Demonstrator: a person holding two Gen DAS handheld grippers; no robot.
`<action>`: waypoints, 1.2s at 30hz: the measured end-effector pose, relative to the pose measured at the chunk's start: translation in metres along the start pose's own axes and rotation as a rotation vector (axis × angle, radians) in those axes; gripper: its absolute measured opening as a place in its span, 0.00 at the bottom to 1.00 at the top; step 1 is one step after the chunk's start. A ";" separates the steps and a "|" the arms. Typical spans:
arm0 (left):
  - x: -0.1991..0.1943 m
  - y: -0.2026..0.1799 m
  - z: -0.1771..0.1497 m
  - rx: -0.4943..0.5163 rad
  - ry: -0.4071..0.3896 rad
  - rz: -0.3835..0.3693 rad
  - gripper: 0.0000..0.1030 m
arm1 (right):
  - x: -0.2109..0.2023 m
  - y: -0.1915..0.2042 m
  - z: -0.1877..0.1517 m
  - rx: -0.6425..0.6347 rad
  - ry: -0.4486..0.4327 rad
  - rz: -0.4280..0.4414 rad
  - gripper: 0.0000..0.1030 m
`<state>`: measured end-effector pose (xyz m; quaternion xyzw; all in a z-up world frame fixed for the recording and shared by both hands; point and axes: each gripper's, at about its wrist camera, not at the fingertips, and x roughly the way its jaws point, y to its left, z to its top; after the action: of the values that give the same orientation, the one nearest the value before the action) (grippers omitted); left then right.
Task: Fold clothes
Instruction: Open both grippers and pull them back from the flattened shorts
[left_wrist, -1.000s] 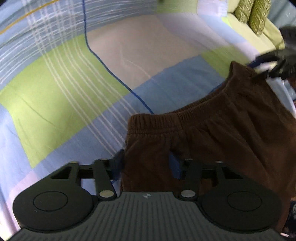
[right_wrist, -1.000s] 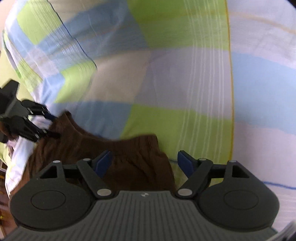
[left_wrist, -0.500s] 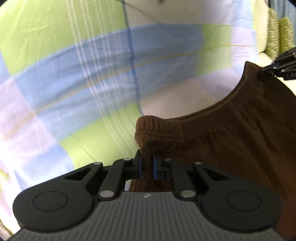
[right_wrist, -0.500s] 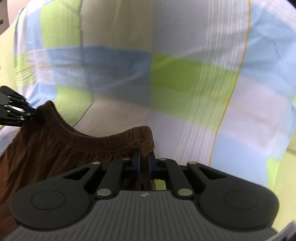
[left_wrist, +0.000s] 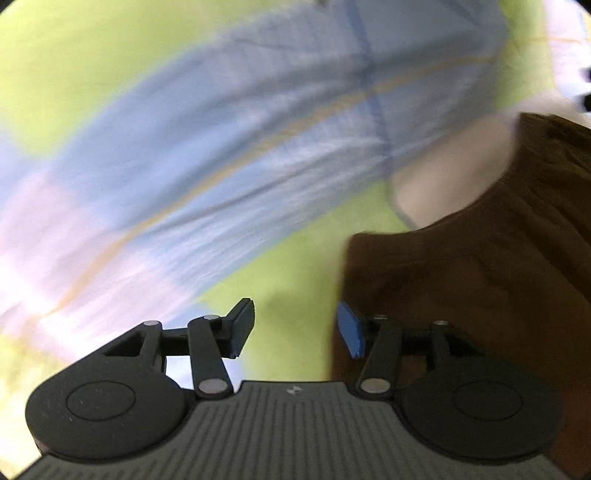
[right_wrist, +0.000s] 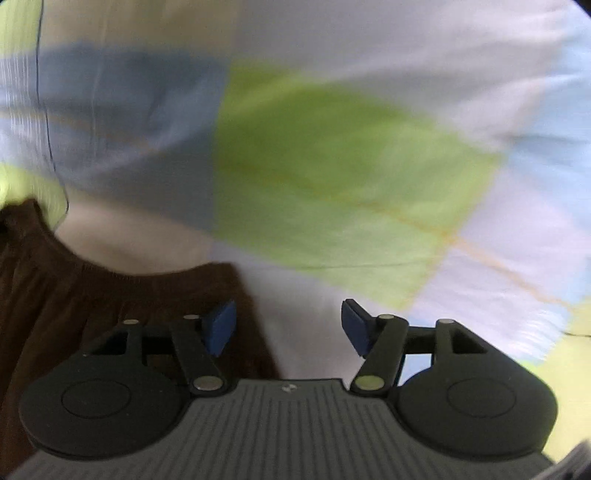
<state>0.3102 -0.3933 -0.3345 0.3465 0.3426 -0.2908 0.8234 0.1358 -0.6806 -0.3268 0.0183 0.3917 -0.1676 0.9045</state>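
On the checked bedsheet (left_wrist: 229, 155), both grippers now stand released, whereas half a second earlier each was clenched on the elastic waistband of the brown shorts (left_wrist: 491, 280).

Left wrist view: the left gripper (left_wrist: 295, 330) has its fingers (left_wrist: 242, 326) spread wide, with only green sheet visible in the gap between them. The waistband corner lies just beside the right-hand blue pad, at the right of the gap; whether pad and cloth touch cannot be determined because of motion blur. The corner formerly sat pinched between the pads at centre frame.

Right wrist view: the right gripper (right_wrist: 289, 328) is likewise released, fingers (right_wrist: 354, 330) apart over pale sheet. The shorts (right_wrist: 92, 302) occupy the lower left of this view, their waistband corner behind the left-hand pad and outside the gap.

Condition of the garment: dark brown fabric with a gathered elastic waistband. The waistband edge sags in a shallow curve between its two corners, and the body of the shorts spreads away below it. The garment appears to rest on the bedsheet, though the blur makes this uncertain. The bedsheet shows blocks of green, blue and white with thin orange and dark lines.
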 end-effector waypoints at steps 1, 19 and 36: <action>-0.020 0.001 -0.013 -0.023 0.000 -0.019 0.55 | -0.024 -0.010 -0.007 0.057 -0.012 0.057 0.60; -0.224 -0.111 -0.230 -0.375 0.214 0.013 0.62 | -0.182 -0.042 -0.256 0.090 0.333 0.010 0.64; -0.263 -0.201 -0.265 -0.407 0.197 -0.004 0.76 | -0.177 0.043 -0.290 0.011 0.141 0.179 0.73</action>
<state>-0.0868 -0.2447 -0.3475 0.1994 0.4736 -0.1823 0.8383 -0.1667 -0.5411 -0.4057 0.0699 0.4501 -0.0864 0.8860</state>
